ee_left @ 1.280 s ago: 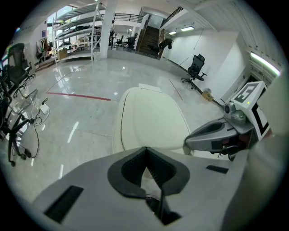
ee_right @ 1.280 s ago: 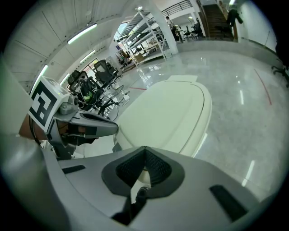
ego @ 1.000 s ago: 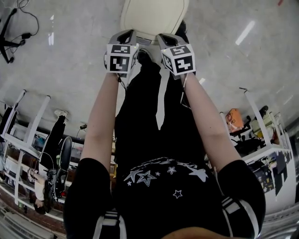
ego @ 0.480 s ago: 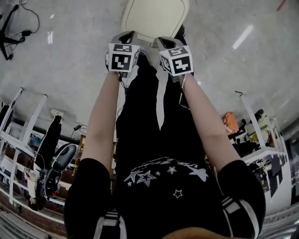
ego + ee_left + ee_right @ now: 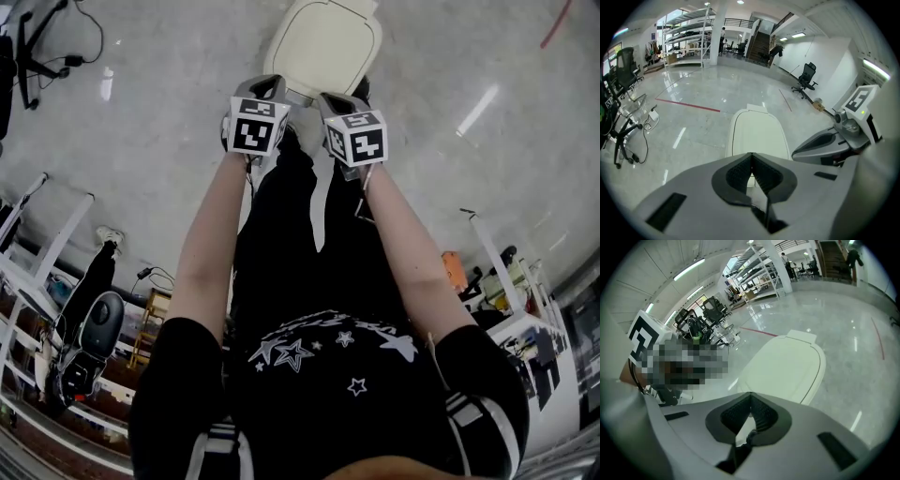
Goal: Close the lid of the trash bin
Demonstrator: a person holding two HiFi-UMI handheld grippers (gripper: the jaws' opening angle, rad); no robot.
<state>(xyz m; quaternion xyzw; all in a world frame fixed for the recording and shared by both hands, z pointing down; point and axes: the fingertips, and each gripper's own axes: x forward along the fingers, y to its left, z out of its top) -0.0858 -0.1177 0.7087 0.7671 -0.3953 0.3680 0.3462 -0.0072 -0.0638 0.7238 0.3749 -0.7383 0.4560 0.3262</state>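
A cream trash bin (image 5: pixel 323 42) stands on the grey floor just ahead of the person's feet. Its lid (image 5: pixel 757 133) lies flat on top of it and also fills the middle of the right gripper view (image 5: pixel 787 366). Both grippers hang side by side just above the bin's near edge. My left gripper (image 5: pixel 262 94) is shut with nothing between its jaws (image 5: pixel 751 154). My right gripper (image 5: pixel 336 101) is shut too, and holds nothing (image 5: pixel 751 393). Neither visibly touches the lid.
An office chair base with cables (image 5: pixel 28 37) sits on the floor to the far left. White shelving racks (image 5: pixel 37 272) stand at the left, and more racks with boxes (image 5: pixel 506 281) at the right. A red floor line (image 5: pixel 553 23) runs beyond the bin.
The head view has tipped, so more of the bin's lid shows at the top. Both grippers stay shut and close together, sitting slightly lower in the picture.
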